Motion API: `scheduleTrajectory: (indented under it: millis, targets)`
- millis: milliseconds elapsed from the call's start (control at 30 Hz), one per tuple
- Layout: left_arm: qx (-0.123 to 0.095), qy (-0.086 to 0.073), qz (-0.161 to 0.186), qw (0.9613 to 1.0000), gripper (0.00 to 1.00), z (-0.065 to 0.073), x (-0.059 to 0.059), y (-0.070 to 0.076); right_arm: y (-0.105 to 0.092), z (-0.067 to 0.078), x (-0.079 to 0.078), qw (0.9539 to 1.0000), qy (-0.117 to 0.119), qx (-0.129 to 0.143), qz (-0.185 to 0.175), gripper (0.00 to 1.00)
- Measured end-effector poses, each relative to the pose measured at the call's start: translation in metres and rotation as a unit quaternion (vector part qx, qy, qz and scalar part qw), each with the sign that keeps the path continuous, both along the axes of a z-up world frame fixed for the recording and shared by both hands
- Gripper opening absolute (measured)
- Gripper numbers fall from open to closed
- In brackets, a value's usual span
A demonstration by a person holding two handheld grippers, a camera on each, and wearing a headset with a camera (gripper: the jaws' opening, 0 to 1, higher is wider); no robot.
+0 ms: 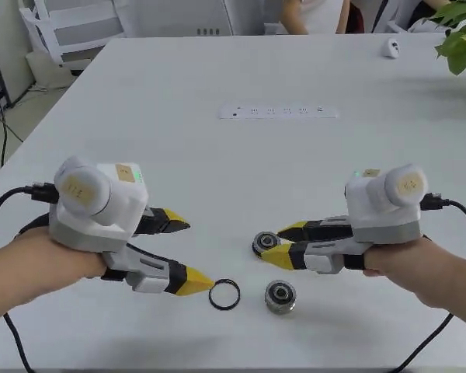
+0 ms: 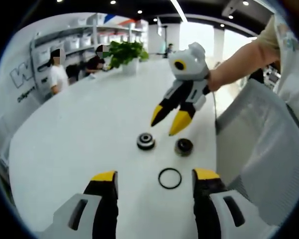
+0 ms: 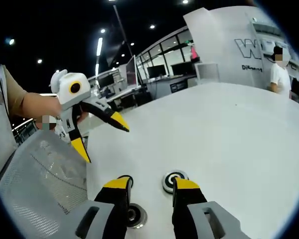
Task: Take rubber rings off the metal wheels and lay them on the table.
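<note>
1. Left gripper (image 1: 189, 254) comes first, at the left of the bench (image 1: 217, 155). Its jaws are spread wide and empty, with the yellow tips pointing right.
2. Just beside its nearer tip we see a black rubber ring (image 1: 238, 296) lying flat on the bench, off any wheel. In the left gripper view the ring sits just ahead, between the two jaws.
3. Right of the ring, close but not touching, the near wheel (image 1: 280, 296) lies flat and shows a silvery rim.
4. Behind it the far wheel (image 1: 265, 243), darker at the rim, lies at the tips of the right gripper (image 1: 276, 244).
5. That gripper's jaws are parted a little and hold nothing. We cannot tell whether a tip touches the far wheel.
6. Well behind everything, a white power strip (image 1: 278, 113) lies mid-bench.
</note>
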State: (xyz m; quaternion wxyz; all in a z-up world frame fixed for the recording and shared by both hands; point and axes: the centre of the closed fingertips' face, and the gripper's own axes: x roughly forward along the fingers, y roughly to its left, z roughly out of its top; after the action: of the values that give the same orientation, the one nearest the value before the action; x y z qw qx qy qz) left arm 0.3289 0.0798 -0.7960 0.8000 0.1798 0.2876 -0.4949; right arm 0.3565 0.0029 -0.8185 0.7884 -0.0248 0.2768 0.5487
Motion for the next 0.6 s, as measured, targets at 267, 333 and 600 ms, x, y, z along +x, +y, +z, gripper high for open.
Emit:
scheduleTrajectory:
  millis: [267,333,600]
  targets:
    - [0.000,0.000,-0.003,1.0000,0.59,-0.006,0.011,-0.009,-0.009,-0.010,0.007,0.9999,-0.005,-0.012,-0.009,0.29]
    - [0.001,0.000,-0.004,1.0000,0.58,-0.007,0.013,-0.012,-0.011,-0.012,0.008,0.9998,-0.005,-0.013,-0.012,0.29]
    - [0.001,0.001,-0.003,1.0000,0.55,-0.012,0.020,-0.020,-0.017,-0.023,0.012,0.9995,-0.003,-0.024,-0.019,0.28]
